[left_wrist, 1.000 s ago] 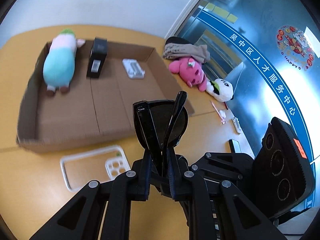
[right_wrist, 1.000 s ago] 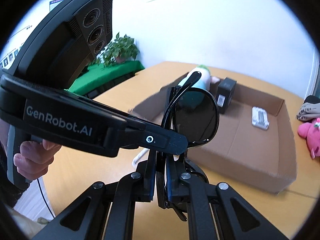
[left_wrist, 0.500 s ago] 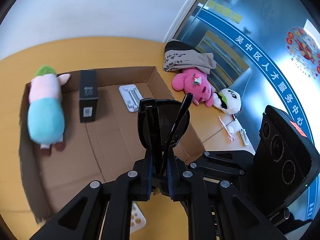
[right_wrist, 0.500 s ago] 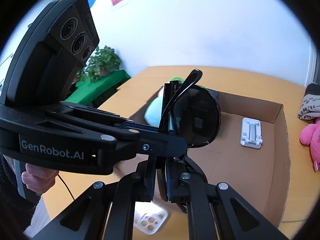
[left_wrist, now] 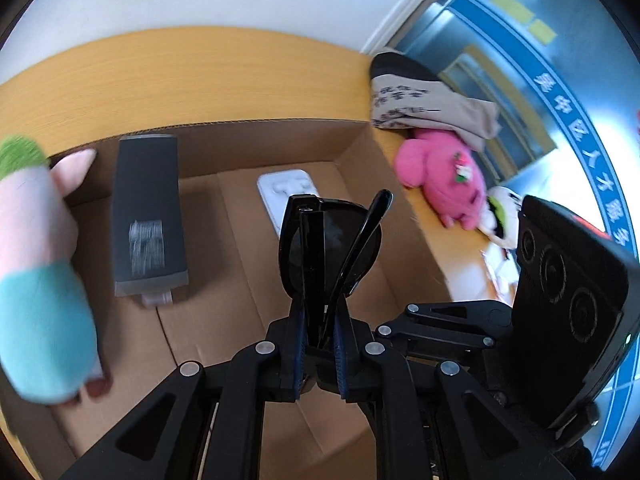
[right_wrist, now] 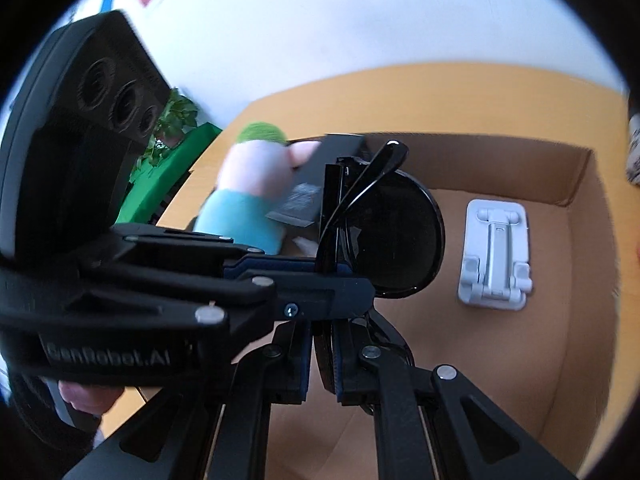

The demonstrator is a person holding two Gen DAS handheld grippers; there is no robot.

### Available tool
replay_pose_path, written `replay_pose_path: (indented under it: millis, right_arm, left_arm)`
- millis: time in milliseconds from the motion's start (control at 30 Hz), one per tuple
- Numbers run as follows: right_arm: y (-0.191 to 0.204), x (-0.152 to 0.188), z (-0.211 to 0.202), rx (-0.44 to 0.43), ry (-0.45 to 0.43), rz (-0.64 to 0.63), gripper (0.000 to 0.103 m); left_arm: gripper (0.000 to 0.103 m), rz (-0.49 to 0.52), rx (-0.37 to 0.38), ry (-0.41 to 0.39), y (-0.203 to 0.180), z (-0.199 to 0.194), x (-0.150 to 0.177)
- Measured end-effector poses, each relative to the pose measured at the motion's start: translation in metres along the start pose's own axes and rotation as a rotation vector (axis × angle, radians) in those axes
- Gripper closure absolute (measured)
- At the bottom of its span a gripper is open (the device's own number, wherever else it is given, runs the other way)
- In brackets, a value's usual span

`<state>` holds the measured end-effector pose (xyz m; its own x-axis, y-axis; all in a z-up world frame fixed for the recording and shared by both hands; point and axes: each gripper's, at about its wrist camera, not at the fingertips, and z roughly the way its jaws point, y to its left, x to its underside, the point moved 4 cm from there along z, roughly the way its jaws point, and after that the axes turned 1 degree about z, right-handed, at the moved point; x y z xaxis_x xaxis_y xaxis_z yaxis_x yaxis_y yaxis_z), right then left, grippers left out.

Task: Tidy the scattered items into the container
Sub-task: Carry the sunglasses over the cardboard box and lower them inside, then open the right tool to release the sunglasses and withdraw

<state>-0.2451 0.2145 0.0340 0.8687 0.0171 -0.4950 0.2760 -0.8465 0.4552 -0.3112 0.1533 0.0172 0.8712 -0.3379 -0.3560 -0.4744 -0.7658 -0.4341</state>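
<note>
Folded black sunglasses point(left_wrist: 332, 240) stand upright between the pads of my left gripper point(left_wrist: 320, 328), which is shut on them. My right gripper point(right_wrist: 322, 344) is shut on the same sunglasses point(right_wrist: 396, 240) from another side. Both hang over the floor of the open cardboard box point(left_wrist: 248, 136). In the box lie a pink, teal and green plush point(left_wrist: 36, 264), a black carton point(left_wrist: 146, 216) and a white folding stand point(left_wrist: 286, 190). The right wrist view shows the stand point(right_wrist: 496, 256) to the right of the glasses.
On the yellow table right of the box lie a pink plush point(left_wrist: 444, 180), a panda plush point(left_wrist: 500, 216) and a beige printed cloth point(left_wrist: 424, 100). A person's hand point(right_wrist: 80, 396) grips the left handle. A potted plant point(right_wrist: 172, 120) stands beyond the table.
Both grippers carried the sunglasses from in front of the box to over its floor and lower. The white phone case on the table has dropped out of view.
</note>
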Motion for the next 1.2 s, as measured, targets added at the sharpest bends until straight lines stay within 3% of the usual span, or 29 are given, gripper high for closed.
replay_pose_path:
  millis: [167,500,933,1033,1067,1133,1200]
  right_arm:
    - [-0.031,-0.014,0.037,-0.065,0.096,0.089,0.095]
    - [-0.061,-0.018,0.068,-0.087,0.134,0.159,0.094]
    - [-0.063,-0.001,0.089,-0.113,0.166,0.182,0.092]
    - [-0.061,0.004,0.087,-0.103,0.155,0.179,0.086]
    - [-0.059,0.006,0.086,-0.1,0.153,0.174,0.083]
    - [-0.055,0.009,0.083,-0.11,0.148,0.166,0.07]
    - [-0.048,0.012,0.075,-0.11,0.13,0.155,0.054]
  left_arm:
    - [0.093,-0.02,-0.083,0.065,0.021,0.037,-0.02]
    - [0.093,-0.054,-0.21,0.137,0.03,0.074,-0.042]
    - [0.092,-0.088,-0.22,0.15,0.052,0.085,-0.04]
    - [0.09,-0.078,-0.222,0.137,0.049,0.082,-0.038]
    - [0.087,-0.071,-0.221,0.133,0.047,0.081,-0.038]
    - [0.07,-0.055,-0.222,0.113,0.041,0.077,-0.037]
    - [0.044,-0.04,-0.215,0.075,0.034,0.065,-0.035]
